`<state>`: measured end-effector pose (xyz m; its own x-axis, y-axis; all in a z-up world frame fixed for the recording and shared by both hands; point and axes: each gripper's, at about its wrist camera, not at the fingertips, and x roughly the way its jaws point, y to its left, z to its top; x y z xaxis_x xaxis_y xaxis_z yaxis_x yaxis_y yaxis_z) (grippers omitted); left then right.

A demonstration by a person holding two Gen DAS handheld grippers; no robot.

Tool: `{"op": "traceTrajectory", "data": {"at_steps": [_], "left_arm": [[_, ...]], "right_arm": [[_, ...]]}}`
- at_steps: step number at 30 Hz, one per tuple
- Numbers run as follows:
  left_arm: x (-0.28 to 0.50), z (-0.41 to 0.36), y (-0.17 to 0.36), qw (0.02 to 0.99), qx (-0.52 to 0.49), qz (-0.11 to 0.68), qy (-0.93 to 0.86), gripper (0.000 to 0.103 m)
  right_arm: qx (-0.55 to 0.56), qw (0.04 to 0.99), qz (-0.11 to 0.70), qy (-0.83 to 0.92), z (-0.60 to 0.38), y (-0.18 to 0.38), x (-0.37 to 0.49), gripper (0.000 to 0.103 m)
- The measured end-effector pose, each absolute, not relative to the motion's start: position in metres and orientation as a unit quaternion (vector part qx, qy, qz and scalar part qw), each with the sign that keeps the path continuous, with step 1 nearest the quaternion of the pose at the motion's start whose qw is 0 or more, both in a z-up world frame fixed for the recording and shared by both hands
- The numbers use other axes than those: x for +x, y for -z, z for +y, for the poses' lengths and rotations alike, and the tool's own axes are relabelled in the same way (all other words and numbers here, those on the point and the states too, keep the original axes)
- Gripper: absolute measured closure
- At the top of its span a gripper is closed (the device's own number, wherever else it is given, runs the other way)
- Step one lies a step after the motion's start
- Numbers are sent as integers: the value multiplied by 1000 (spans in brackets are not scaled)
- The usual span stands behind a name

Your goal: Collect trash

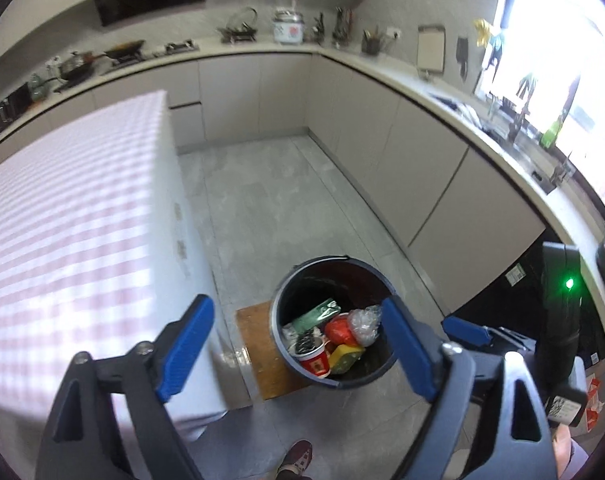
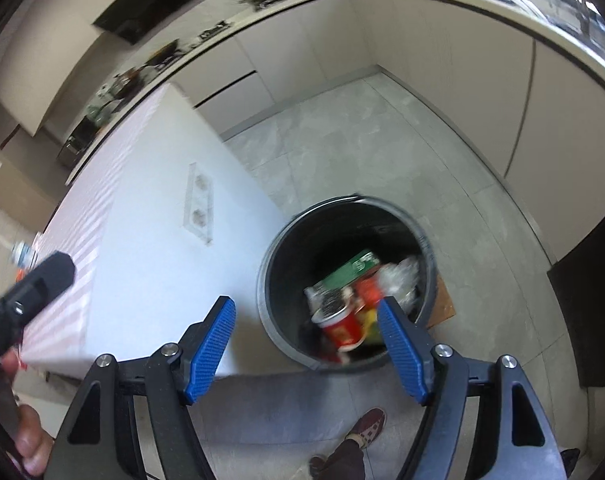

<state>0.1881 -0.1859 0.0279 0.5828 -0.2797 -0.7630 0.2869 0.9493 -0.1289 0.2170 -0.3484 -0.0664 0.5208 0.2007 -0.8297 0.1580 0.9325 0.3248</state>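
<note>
A dark round bin [image 1: 322, 259] stands on the floor beside the table. It holds a red paper cup [image 1: 314, 362], a green packet [image 1: 316, 314], a red wrapper [image 1: 338, 330], clear crumpled plastic [image 1: 364, 320] and a yellow piece [image 1: 344, 356]. My left gripper [image 1: 296, 302] hangs above the bin, open, nothing between its blue pads. My right gripper [image 2: 305, 302] hangs over the same bin [image 2: 263, 280], also open and empty, with the red cup [image 2: 340, 326] and green packet [image 2: 348, 268] below it.
The table with a pink checked cloth [image 1: 62, 200] and a white side panel with sockets [image 2: 200, 204] stands left of the bin. A wooden board [image 1: 258, 352] lies under the bin. A person's shoe [image 2: 368, 424] is near. Cabinets and a countertop [image 1: 262, 50] ring the tiled floor.
</note>
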Motion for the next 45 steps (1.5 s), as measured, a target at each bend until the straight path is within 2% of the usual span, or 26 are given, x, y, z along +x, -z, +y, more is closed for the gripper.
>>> {"op": "traceTrajectory", "data": {"at_steps": [3, 8, 12, 19, 31, 45], "left_arm": [[153, -148, -45, 906, -1, 401, 136, 7], [100, -99, -58, 917, 5, 388, 91, 6], [70, -78, -63, 924, 9, 376, 66, 5], [30, -68, -72, 929, -9, 370, 23, 5], [-11, -93, -71, 933, -46, 358, -10, 4], [-30, -112, -74, 937, -40, 347, -28, 4]], "right_arm": [[156, 862, 481, -23, -316, 44, 185, 24], [103, 886, 452, -27, -260, 0, 120, 20], [62, 912, 405, -16, -221, -42, 72, 12], [31, 930, 365, 15, -196, -80, 30, 10], [23, 939, 342, -1, -225, -95, 4, 9], [32, 940, 340, -5, -246, -98, -10, 9]]}}
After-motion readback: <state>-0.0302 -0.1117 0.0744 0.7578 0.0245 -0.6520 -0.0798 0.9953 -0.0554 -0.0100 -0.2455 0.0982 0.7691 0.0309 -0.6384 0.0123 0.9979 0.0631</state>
